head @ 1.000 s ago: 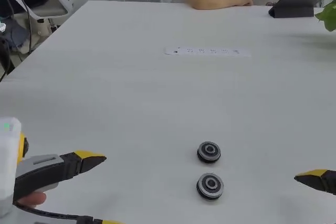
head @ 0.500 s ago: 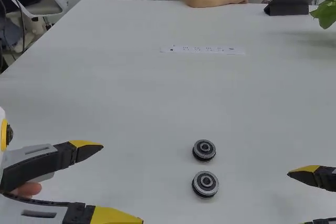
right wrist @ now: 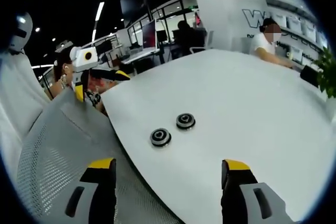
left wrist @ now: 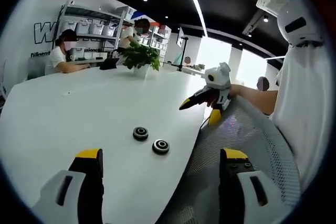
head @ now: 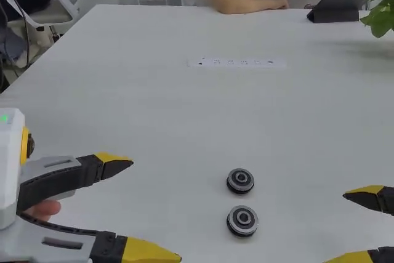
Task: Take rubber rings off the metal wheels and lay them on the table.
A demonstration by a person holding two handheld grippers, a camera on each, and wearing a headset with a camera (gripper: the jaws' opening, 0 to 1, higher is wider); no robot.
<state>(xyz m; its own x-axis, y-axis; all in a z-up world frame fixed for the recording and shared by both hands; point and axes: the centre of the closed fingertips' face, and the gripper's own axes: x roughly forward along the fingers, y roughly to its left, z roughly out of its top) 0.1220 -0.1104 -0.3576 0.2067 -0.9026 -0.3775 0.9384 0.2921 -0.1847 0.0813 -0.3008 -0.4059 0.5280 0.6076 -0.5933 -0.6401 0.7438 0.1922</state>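
Beside the wheels (head: 240,180), left gripper (head: 151,210), right gripper (head: 338,227), gaping

the right gripper (right wrist: 168,165), yellow-tipped jaws spread wide, faces a near wheel (right wrist: 160,137) and a far wheel (right wrist: 185,120), slightly apart, by the white table's (right wrist: 236,98) edge.

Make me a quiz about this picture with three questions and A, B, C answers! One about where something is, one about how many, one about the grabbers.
1. Where do the metal wheels lie? A on the table; B on a chair; C in a gripper.
2. How many metal wheels are there? A one; B two; C four.
3. How do the left gripper and right gripper stand? A both open; B both shut; C one shut on a wheel.

Answers: 1 A, they rest on the white top between the grippers. 2 B, one lies just behind the other. 3 A, both yellow-tipped pairs stand apart, holding nothing.
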